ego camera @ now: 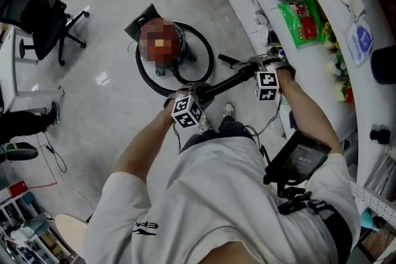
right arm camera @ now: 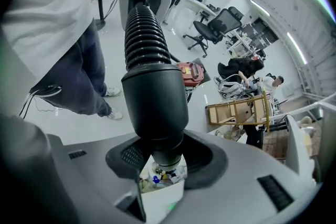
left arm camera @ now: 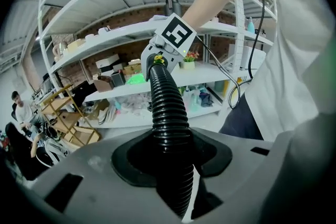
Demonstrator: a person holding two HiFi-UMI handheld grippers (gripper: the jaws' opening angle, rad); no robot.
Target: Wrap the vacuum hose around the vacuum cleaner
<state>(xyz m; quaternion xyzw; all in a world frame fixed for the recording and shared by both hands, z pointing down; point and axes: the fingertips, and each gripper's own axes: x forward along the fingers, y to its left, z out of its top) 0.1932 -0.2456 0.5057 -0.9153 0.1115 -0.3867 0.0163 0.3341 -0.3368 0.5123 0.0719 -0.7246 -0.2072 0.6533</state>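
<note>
Your left claw [ego camera: 197,96] [left arm camera: 170,165] is clamped on the black ribbed vacuum hose [ego camera: 226,82] [left arm camera: 168,107]. The pads press the ribs from both sides, and the hose runs straight out between them.

Your right claw [ego camera: 257,65] [right arm camera: 160,162] pinches the same hose at its end, on the smooth black cuff [right arm camera: 155,102]. From there the ribbed part leads off toward the other claw.

Head view: you hold both claws in front of your waist. The left one is nearer your body; the right one is out beside the white curved bench [ego camera: 322,34]. The stretch of hose between them is nearly straight and clear of the floor.

Past the left claw the hose joins a loop that lies flat on the pale glossy floor [ego camera: 105,71]. That loop runs around the red round canister vacuum cleaner [ego camera: 187,49] [right arm camera: 190,72], which stands ahead of your shoes. You cannot tell whether the loop touches the canister's base.

A green packet [ego camera: 301,21] lies on the bench. A black office chair [ego camera: 43,18] stands well apart, at the far left.
</note>
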